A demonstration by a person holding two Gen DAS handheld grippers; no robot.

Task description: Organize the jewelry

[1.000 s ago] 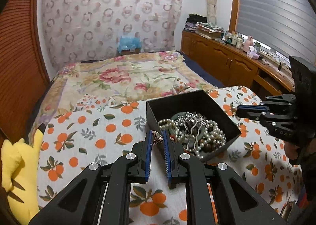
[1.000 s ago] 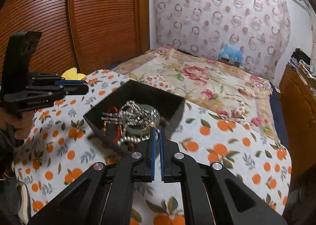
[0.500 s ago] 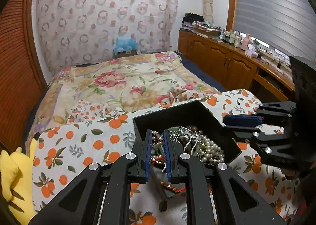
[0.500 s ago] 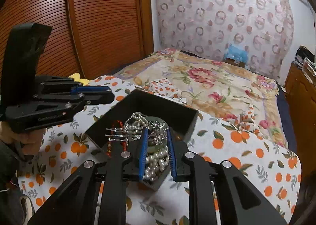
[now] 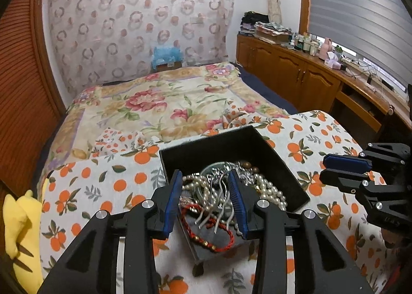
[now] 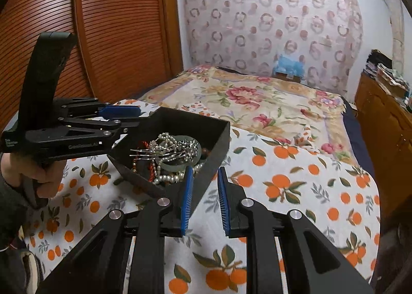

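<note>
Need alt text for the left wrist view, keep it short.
The left gripper, fingers opening with nothing pinched, hangs over an open black box of tangled pearl strands, silver hairpins and a red braided bracelet. The box sits on an orange-print cloth on a bed; the right gripper waits at right.

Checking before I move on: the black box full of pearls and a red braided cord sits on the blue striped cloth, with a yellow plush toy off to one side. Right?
Not quite. The cloth under the black box is white with an orange fruit print, not blue striped; the left wrist view shows it. The pearls, red braided cord and yellow plush toy are as you say.
</note>
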